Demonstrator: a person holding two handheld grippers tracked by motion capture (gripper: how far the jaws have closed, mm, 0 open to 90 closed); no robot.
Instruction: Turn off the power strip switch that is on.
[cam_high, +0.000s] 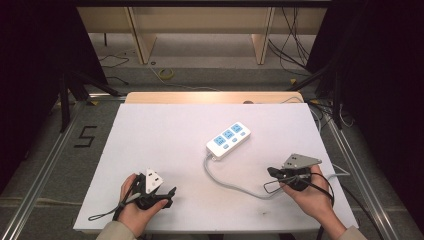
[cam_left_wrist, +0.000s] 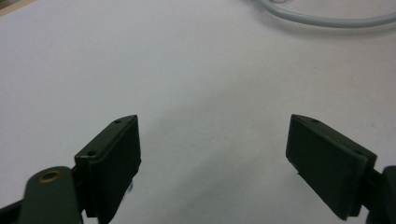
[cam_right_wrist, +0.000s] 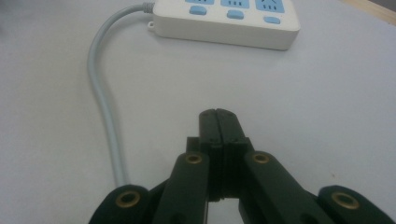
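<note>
A white power strip (cam_high: 229, 140) with blue sockets lies angled near the middle of the white table top (cam_high: 160, 135); its top edge also appears in the right gripper view as the power strip (cam_right_wrist: 229, 21). Its grey cord (cam_high: 225, 181) curves toward the person's right hand. My right gripper (cam_right_wrist: 218, 115) is shut, jaws pressed together with nothing between them, pointing at the strip from the near right (cam_high: 272, 171). My left gripper (cam_left_wrist: 212, 140) rests low at the near left (cam_high: 170, 192), jaws wide apart over bare table, holding nothing.
The grey cord (cam_left_wrist: 327, 19) crosses the top of the left gripper view and the cord (cam_right_wrist: 105, 102) runs down the left of the right gripper view. A wooden strip (cam_high: 210, 97) borders the table's far edge. Metal rails (cam_high: 45, 165) and loose cables flank the table.
</note>
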